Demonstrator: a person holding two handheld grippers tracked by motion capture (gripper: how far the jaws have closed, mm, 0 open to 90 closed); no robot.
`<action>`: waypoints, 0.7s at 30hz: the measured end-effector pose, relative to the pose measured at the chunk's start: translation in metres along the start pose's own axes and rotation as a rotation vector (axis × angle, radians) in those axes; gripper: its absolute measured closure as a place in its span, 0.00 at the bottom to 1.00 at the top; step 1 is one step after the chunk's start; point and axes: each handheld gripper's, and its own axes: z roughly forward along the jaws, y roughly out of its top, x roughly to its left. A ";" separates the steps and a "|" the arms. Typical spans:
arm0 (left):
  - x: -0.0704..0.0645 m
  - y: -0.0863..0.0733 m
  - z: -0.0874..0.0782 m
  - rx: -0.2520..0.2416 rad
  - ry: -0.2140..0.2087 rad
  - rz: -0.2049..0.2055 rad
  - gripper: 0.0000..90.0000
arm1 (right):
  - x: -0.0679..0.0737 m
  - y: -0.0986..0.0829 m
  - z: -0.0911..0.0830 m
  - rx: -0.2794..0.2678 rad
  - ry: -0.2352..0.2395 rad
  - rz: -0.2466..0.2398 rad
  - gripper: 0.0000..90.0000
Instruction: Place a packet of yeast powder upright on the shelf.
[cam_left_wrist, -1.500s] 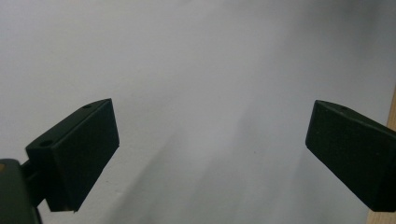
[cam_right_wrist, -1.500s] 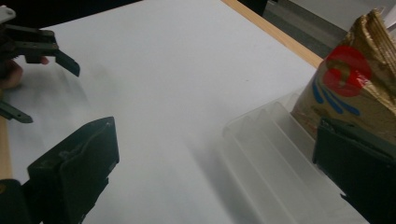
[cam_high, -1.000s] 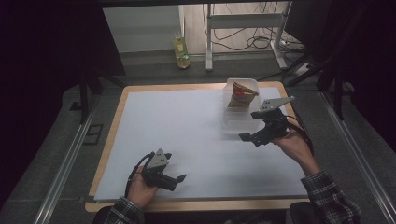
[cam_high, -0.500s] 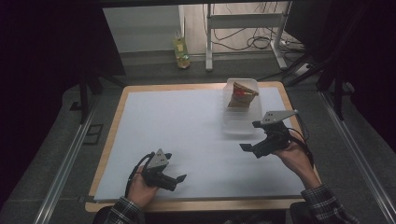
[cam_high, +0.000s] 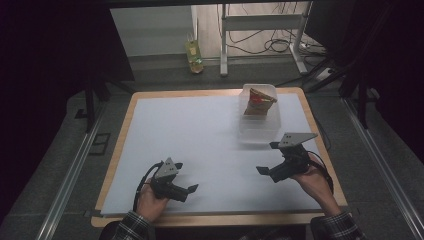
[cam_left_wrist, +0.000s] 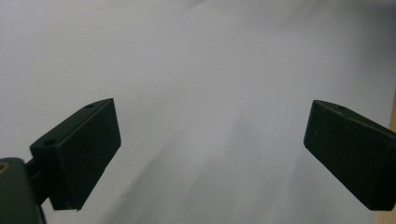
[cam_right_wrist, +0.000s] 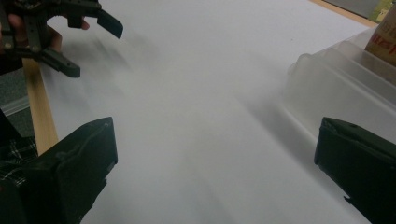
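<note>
A clear plastic container (cam_high: 260, 127) stands at the far right of the white sheet (cam_high: 200, 135), and a brown and red snack bag (cam_high: 258, 102) stands upright inside it. My right gripper (cam_high: 266, 158) hovers just in front of the container, open and empty. From the right gripper view the container's wall (cam_right_wrist: 327, 93) lies ahead on the right, with a corner of the bag (cam_right_wrist: 385, 35) behind it. My left gripper (cam_high: 186, 177) rests near the front left edge, open, with only the sheet between its jaws (cam_left_wrist: 212, 140). The left gripper (cam_right_wrist: 93, 46) also appears far off in the right gripper view.
The wooden table edge (cam_high: 220, 218) frames the sheet. Beyond the table, a yellow-green bottle (cam_high: 194, 55) stands on the floor beside white metal frame legs (cam_high: 223, 40) and cables. Dark stands flank both sides.
My right gripper has drawn back from the container toward the near edge and sunk lower. The left gripper has stayed in place.
</note>
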 end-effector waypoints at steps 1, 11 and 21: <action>0.000 0.000 0.000 0.001 -0.005 -0.011 0.04 | 0.000 0.000 0.000 0.000 0.000 0.000 0.00; -0.003 0.001 0.001 0.021 -0.007 -0.014 0.01 | 0.009 -0.012 0.005 0.009 0.000 0.001 0.00; -0.005 0.001 0.002 0.034 -0.007 -0.006 0.00 | 0.016 -0.023 0.012 0.017 0.016 -0.003 0.00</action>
